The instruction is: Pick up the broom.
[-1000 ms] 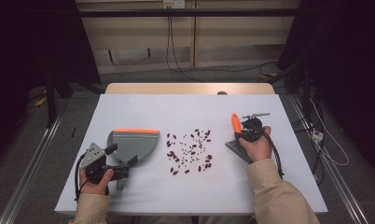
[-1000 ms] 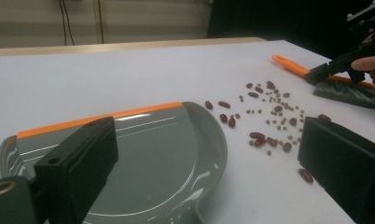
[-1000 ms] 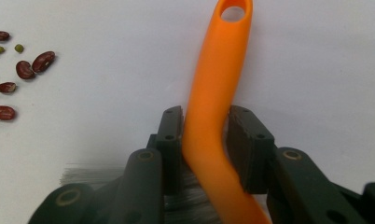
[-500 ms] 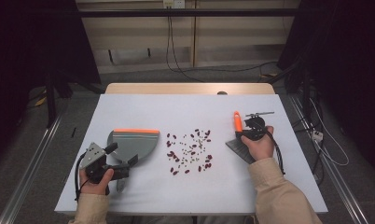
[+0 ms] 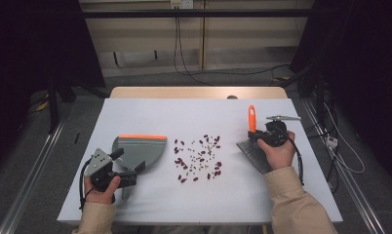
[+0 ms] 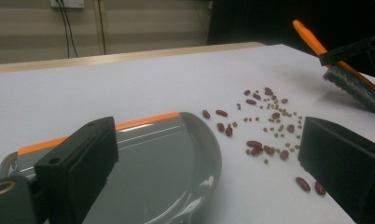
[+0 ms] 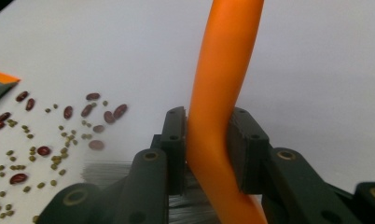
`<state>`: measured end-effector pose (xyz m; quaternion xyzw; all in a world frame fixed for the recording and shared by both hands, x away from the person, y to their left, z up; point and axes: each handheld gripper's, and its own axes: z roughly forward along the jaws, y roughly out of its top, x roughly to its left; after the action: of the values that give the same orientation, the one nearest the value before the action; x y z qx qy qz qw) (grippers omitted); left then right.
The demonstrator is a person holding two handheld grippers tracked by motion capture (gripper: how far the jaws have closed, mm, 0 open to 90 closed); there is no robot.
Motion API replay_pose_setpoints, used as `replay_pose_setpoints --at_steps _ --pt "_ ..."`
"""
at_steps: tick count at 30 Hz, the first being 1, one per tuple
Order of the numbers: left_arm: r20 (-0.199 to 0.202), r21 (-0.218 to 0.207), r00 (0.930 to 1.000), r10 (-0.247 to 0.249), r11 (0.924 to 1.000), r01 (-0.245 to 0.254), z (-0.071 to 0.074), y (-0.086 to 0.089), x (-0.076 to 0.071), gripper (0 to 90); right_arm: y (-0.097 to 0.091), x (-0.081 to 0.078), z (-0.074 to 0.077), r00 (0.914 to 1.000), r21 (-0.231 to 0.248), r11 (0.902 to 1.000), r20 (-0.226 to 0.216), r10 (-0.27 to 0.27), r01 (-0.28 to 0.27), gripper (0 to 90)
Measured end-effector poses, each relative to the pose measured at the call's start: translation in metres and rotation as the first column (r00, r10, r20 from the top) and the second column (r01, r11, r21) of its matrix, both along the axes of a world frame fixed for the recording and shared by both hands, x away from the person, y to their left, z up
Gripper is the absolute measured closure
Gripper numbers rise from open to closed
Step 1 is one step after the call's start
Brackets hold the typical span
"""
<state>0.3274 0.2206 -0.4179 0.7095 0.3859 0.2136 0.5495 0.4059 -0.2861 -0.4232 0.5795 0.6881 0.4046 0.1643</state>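
A grey dustpan point(image 5: 140, 148) with an orange lip lies at the left of the white table point(image 5: 184, 114). My left gripper point(image 5: 130, 161) stands open astride its near end; in the left gripper view the dustpan point(image 6: 167, 158) lies between the wide-apart jaws of the left gripper point(image 6: 206, 140). Red beans and small green ones point(image 5: 199, 158) are scattered mid-table. My right gripper point(image 7: 210, 140) is shut on the orange handle point(image 7: 223, 70) of a brush point(image 5: 252, 146), its jaws having just been closing on it. The bristles point(image 5: 255, 155) point toward me.
A wooden strip point(image 5: 199, 92) borders the table's far edge. Cables point(image 5: 184, 58) run over the floor behind, and metal rails point(image 5: 33, 170) flank both sides. White table surface stretches beyond the beans and along the front edge.
The right gripper has risen a little with the brush, whose orange handle now stands steeper. The left hand and the dustpan have stayed put.
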Motion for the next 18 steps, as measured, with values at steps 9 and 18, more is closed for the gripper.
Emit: replay_pose_setpoints --at_steps 9,18 --pt "0.013 -0.004 0.9999 -0.002 1.0 0.002 0.004 -0.004 0.001 4.9 -0.001 -0.018 0.019 0.996 0.048 0.9984 0.086 0.025 -0.029 70.8" --pt "0.024 0.002 0.9996 -0.013 0.9999 0.013 0.011 -0.01 0.001 5.1 0.004 -0.025 0.028 0.9882 0.124 0.9892 0.141 0.06 -0.077 70.9"
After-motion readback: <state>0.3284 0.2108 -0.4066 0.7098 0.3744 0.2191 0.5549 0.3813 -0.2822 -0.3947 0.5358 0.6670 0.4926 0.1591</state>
